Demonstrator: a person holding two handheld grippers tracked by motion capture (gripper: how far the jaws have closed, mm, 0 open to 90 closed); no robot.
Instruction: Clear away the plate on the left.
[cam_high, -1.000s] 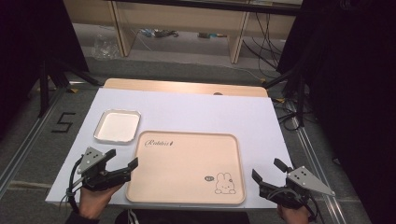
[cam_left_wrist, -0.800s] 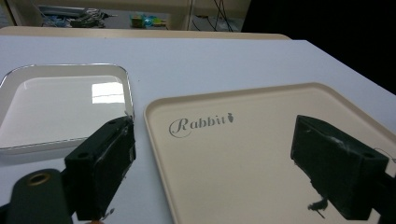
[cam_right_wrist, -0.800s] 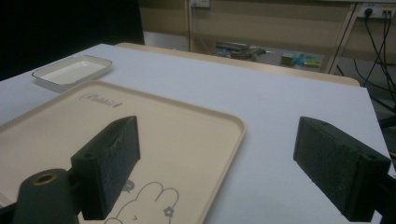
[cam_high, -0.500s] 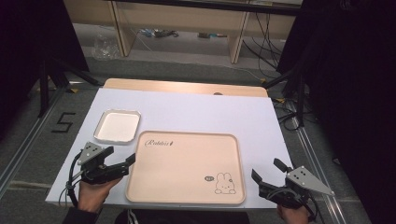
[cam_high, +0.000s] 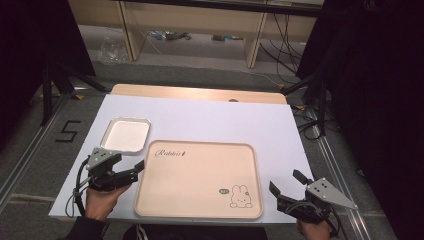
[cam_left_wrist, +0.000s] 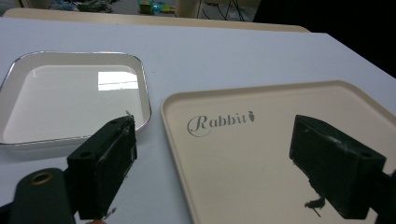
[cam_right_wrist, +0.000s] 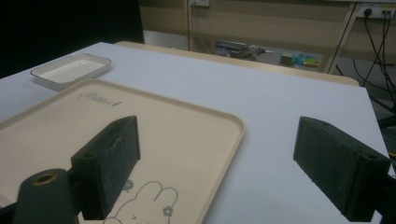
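Left side: the left hand-held gripper (cam_high: 134, 170) sits low at the near-left of the table (cam_high: 280, 130), jaws spread wide with nothing between them. In the left gripper view one jaw lies outside the beige tray (cam_left_wrist: 261, 154) and the other over its floor, so the jaws straddle the tray's left rim without yet closing on it. Just beyond the gripper stands a small white dish (cam_high: 126, 135), empty, beside the tray's far-left corner and apart from it.

Centre: the tray lies flat on the table, bare, rabbit print toward the near-right corner.

Right side: the right hand-held gripper (cam_high: 290, 184) hovers off the tray's near-right corner, jaws likewise wide and empty, and clear of the rim.

Assessment: work is at its opening stage. Nothing is gripped or lifted. The left grasp on the tray looks imminent; the right approach and any lift remain to be done.
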